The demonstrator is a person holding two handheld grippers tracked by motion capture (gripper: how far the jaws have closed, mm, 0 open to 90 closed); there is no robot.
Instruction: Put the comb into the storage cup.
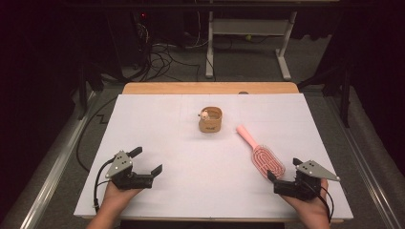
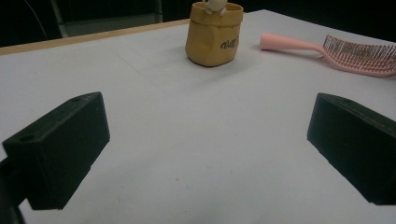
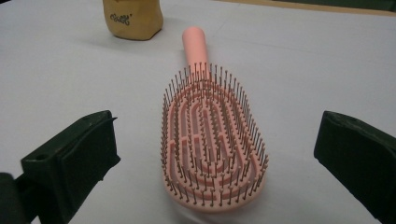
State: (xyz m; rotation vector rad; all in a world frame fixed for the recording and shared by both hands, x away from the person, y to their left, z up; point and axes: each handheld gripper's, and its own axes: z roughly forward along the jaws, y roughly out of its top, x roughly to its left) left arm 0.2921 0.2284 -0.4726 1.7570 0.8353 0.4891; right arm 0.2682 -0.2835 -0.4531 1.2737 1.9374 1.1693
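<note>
Left gripper (image 1: 145, 161): rests low on the white table (image 1: 167, 143) in the person's left hand (image 1: 117, 193), jaws spread wide, nothing between them; bare table surface in the gap. Ahead of these jaws and well apart stands a small tan fabric pouch with dark lettering (image 2: 214, 33), upright, a pale small figure (image 2: 215, 5) at its rim.

Pink plastic paddle hairbrush with dark bristles (image 3: 210, 140): lies flat, bristles up, handle pointing away toward the pouch, its head directly in front of the right jaws and centred on their gap.

Right gripper (image 1: 282, 172): held in right hand (image 1: 310, 205), jaws released, wide apart, not touching the brush.
</note>
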